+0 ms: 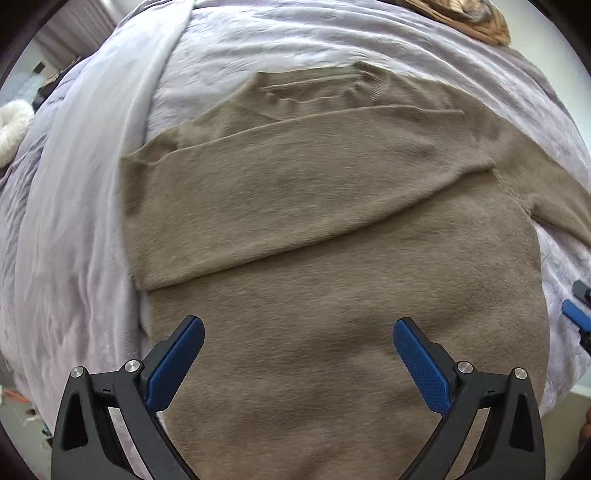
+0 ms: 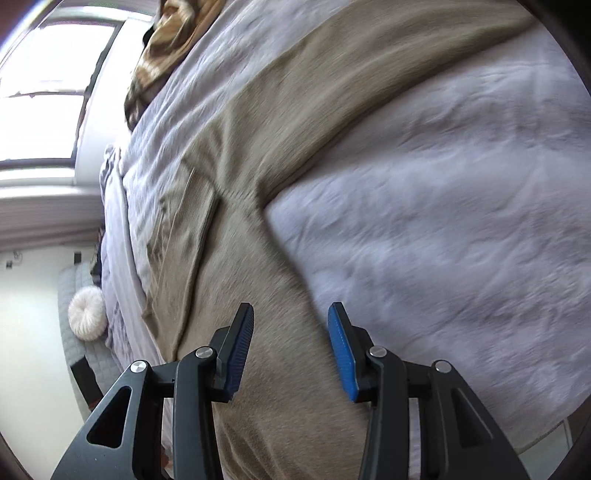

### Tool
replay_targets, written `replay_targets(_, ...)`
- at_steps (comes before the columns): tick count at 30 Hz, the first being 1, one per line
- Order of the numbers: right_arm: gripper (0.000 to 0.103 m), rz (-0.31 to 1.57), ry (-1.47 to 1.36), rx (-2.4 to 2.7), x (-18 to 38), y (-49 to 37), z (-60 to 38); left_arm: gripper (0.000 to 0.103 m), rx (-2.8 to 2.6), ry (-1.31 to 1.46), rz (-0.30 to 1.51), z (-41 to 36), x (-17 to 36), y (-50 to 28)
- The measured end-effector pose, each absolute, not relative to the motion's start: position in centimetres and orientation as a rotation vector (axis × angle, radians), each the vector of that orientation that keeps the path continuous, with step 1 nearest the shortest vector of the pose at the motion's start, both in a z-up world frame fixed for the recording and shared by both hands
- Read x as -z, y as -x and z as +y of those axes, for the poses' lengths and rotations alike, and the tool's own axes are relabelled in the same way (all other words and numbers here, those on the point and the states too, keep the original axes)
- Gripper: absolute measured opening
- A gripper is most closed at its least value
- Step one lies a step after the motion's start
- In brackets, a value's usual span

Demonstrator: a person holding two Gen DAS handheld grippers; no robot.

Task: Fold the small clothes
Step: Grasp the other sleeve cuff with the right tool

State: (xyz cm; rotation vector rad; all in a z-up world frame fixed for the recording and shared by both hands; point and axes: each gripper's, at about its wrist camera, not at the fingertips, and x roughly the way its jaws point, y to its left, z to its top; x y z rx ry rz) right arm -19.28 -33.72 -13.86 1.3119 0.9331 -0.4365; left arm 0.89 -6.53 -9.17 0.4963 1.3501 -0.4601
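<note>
A taupe knit sweater (image 1: 332, 258) lies flat on a lilac bedspread (image 1: 85, 221), neckline towards the far side. One sleeve (image 1: 280, 199) is folded across the chest. The other sleeve (image 2: 369, 74) stretches out over the bedspread (image 2: 443, 221). My left gripper (image 1: 298, 323) hangs straight above the sweater's lower body, wide open and holding nothing. My right gripper (image 2: 291, 306) hovers over the sweater (image 2: 280, 369) near its side edge, jaws partly apart with nothing between them. Its blue pads (image 1: 576, 317) show at the right edge of the left wrist view.
A brown and gold garment (image 1: 461, 14) (image 2: 166, 48) lies at the far end of the bed. A white fluffy round cushion (image 1: 13, 122) (image 2: 86, 314) sits beyond the bed's left side. A bright window (image 2: 44, 92) is behind.
</note>
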Motion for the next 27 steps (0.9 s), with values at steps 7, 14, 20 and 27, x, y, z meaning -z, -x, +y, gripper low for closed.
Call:
replay_targets(7, 0.046, 0.786, -1.337, 0.580, 13.5, 23.9, -39.3, 0.103, 0.509, -0.501, 1.381, -10.1, 10.4, 0.5)
replay_targets(14, 0.061, 0.601, -1.394, 0.701, 13.1, 28.1, -46.5, 0.103, 0.579, -0.453, 1.366, -13.4, 10.2, 1.8)
replay_targets(20, 0.061, 0.499, -1.452, 0.772, 13.6, 29.6, -50.6, 0.103, 0.601, -0.410, 1.387, -16.1, 10.6, 2.0)
replay_targets(27, 0.061, 0.440, -1.504, 0.770, 14.6, 29.5, -52.7, 0.103, 0.609, -0.421, 1.404, -19.4, 11.7, 2.2)
